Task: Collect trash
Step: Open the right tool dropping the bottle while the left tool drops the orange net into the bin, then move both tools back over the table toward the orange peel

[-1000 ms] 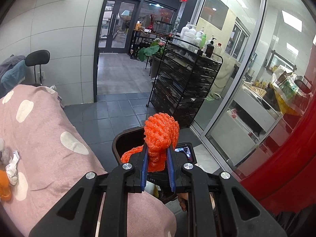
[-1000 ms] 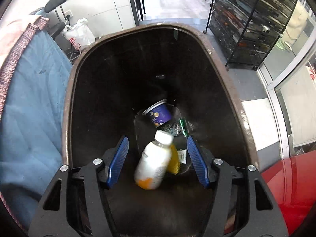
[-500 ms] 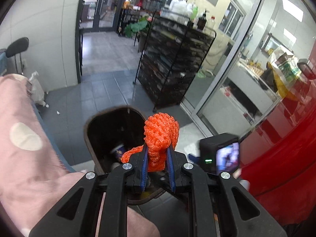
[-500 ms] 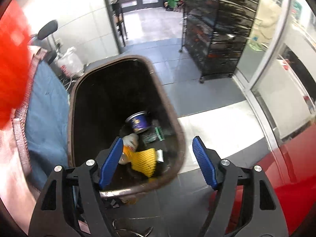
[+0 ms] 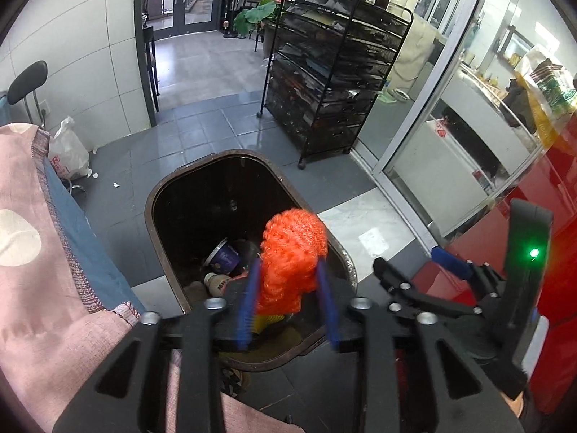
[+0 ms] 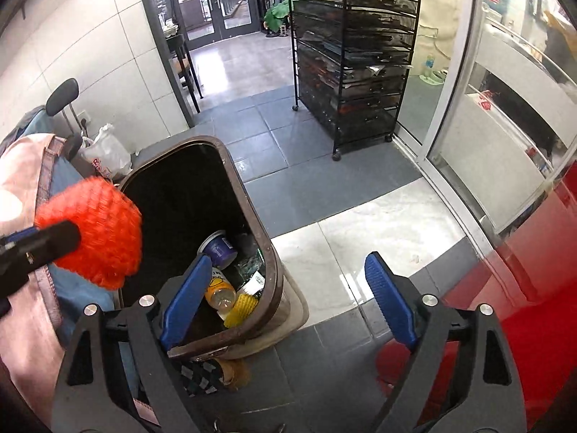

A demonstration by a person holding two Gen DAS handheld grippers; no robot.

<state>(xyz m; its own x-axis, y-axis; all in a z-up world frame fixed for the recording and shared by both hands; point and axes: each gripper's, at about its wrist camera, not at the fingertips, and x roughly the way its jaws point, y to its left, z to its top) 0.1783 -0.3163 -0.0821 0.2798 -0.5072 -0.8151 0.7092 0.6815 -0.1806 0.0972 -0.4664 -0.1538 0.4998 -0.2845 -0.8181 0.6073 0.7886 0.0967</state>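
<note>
Above the open dark brown plastic trash bin (image 5: 169, 195), the crumpled orange foam-net wad (image 5: 293, 252) is seen between the left gripper (image 5: 290, 301) whose blue pads have just been parted and no longer press it, while the right gripper (image 6: 288, 296) is spread wide and empty.

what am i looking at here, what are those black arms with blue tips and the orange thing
No robot here: a person carries a handheld two-finger tool in each hand, each with a fisheye camera looking along its blue fingers. One picture is from the left tool, the other from the right tool. Both look down at a brown trash bin on the tiled floor, already holding a purple cup, a bottle and a yellow foam net. The left tool's jaws have just been opening, with an orange foam net between them above the bin. The right tool is open and empty.
</note>
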